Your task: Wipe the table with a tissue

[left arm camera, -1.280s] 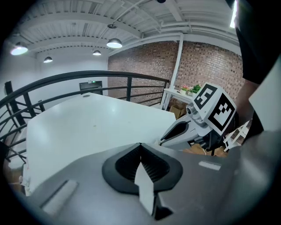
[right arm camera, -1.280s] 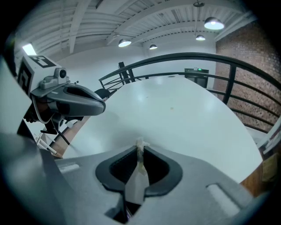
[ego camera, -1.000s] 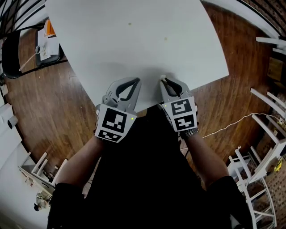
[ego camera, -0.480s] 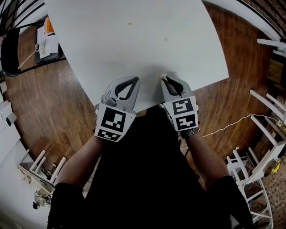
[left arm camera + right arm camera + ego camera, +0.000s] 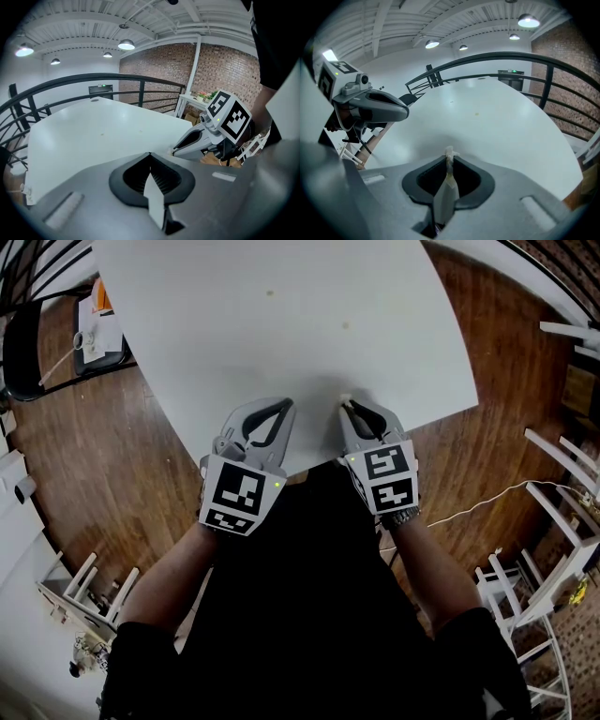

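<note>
Since wiping needs the tissue led tip-first, right claw (image 5: 346, 407) sat clamped on a small tissue wad (image 5: 449, 151) at table's (image 5: 281, 343) 6 o'clock edge, specks (image 5: 345, 325) toward 12; left claw (image 5: 288, 406) pinched together, apparently empty, parked alongside at 9.

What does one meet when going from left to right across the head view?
black chair → left gripper, jaws shut → right gripper, jaws shut on a tissue → white cable on the wooden floor
</note>
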{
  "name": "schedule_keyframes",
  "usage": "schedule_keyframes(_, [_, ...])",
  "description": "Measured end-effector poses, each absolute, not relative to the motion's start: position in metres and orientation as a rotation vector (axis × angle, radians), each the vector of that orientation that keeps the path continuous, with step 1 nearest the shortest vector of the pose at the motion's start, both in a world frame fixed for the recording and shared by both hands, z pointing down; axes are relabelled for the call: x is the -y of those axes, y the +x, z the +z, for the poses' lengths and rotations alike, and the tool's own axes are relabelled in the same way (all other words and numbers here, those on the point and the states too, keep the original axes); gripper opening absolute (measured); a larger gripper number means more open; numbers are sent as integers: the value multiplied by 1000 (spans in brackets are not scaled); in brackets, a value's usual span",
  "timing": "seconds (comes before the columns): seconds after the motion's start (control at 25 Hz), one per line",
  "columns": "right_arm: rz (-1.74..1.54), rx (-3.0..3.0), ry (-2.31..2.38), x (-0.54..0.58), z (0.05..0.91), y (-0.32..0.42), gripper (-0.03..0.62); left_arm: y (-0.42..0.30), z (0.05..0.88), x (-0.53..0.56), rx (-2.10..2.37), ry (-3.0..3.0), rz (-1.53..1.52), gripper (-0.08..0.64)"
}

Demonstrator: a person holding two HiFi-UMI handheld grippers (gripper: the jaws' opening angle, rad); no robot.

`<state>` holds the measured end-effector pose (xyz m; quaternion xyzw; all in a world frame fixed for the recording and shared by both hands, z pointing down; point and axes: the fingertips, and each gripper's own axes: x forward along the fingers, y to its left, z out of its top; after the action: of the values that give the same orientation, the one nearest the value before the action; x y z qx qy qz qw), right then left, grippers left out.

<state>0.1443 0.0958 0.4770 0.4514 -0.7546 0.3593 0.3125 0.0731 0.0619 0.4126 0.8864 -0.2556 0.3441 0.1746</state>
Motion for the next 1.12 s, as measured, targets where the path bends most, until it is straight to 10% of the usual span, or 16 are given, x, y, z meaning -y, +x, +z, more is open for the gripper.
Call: schedule_keyframes(1.12, [871, 2025, 1261, -22, 467, 175, 35, 82, 412, -21, 799, 2483, 949, 17])
